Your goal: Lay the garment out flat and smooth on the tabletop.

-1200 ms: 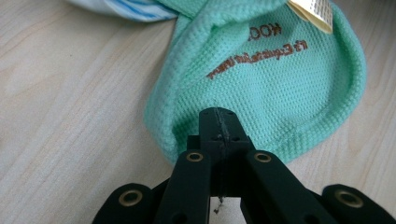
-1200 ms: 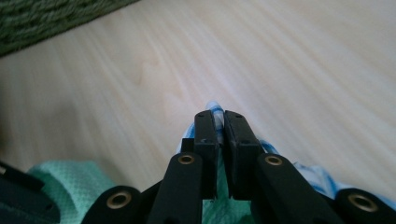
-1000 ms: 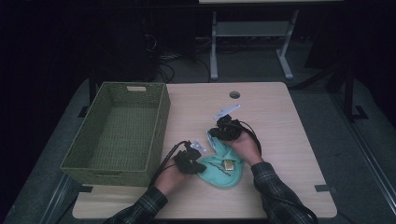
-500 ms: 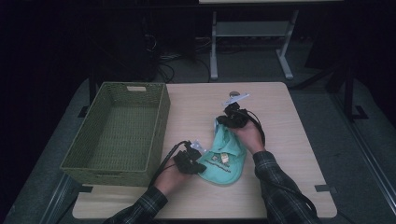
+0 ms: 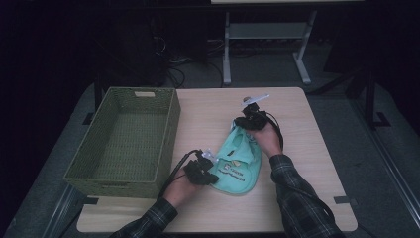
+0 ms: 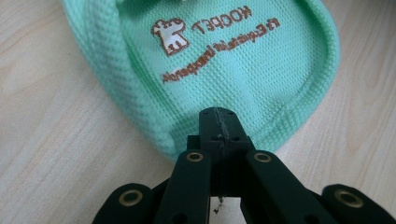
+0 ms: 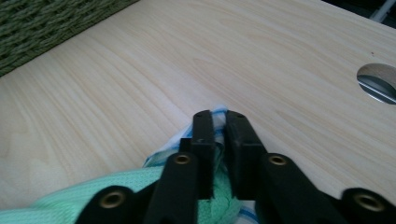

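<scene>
High view: fixed above the person's side, facing forward and down, far enough to take in the whole table (image 5: 307, 148) and the wicker basket (image 5: 124, 144). 2 gripper views ride close, looking along their own jaws low over the tabletop. Left gripper (image 6: 218, 122) view faces the green cloth (image 6: 224, 60); right gripper (image 7: 219, 116) view faces basket and table hole (image 7: 378, 81). All 3 share the cloth.

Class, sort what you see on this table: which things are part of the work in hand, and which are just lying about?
In the job:
mint-green bib
left tool, shut on the bib's edge
right tool, jaws just opening, cloth between them

Lying about:
woven basket
cable hole in the table
</scene>
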A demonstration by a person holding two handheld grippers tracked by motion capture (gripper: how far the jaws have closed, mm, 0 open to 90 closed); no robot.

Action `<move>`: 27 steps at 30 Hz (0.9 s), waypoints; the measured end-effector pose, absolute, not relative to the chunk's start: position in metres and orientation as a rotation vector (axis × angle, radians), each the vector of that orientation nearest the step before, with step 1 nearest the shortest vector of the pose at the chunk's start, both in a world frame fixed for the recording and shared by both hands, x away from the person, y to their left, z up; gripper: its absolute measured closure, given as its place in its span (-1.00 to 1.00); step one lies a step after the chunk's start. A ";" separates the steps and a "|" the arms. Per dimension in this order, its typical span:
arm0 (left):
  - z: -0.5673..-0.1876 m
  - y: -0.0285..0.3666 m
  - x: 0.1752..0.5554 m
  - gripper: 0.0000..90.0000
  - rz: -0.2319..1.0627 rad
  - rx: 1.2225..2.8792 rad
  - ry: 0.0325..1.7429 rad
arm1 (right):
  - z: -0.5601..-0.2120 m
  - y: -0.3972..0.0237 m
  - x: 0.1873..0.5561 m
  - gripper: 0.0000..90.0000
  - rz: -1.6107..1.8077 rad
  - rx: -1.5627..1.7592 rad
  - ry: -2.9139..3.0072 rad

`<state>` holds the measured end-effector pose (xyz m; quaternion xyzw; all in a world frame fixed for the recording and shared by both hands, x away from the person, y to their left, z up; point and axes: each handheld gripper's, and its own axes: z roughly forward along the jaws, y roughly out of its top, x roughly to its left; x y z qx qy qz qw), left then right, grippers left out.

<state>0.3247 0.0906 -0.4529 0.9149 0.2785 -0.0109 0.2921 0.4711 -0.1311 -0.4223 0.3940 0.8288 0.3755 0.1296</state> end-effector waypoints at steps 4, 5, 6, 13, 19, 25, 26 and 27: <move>-0.453 0.091 0.325 1.00 -0.029 2.438 0.742 | -0.415 -0.135 0.466 0.49 1.137 1.133 2.409; -0.453 0.091 0.325 1.00 -0.029 2.438 0.742 | -0.415 -0.135 0.466 0.49 1.137 1.133 2.409; -0.453 0.090 0.324 1.00 -0.027 2.434 0.743 | -0.411 -0.140 0.463 0.48 1.157 1.130 2.404; -0.453 0.091 0.325 1.00 -0.026 2.443 0.735 | -0.402 -0.164 0.451 0.51 1.191 1.117 2.374; -0.453 0.091 0.325 1.00 -0.026 2.444 0.737 | -0.402 -0.184 0.445 0.57 1.173 1.115 2.369; -0.453 0.091 0.325 1.00 -0.021 2.446 0.737 | -0.408 -0.206 0.438 0.58 1.156 1.158 2.357; -0.453 0.091 0.325 1.00 -0.021 2.445 0.737 | -0.411 -0.210 0.437 0.58 1.154 1.160 2.355; -0.453 0.091 0.325 1.00 -0.024 2.445 0.737 | -0.412 -0.211 0.436 0.59 1.156 1.170 2.356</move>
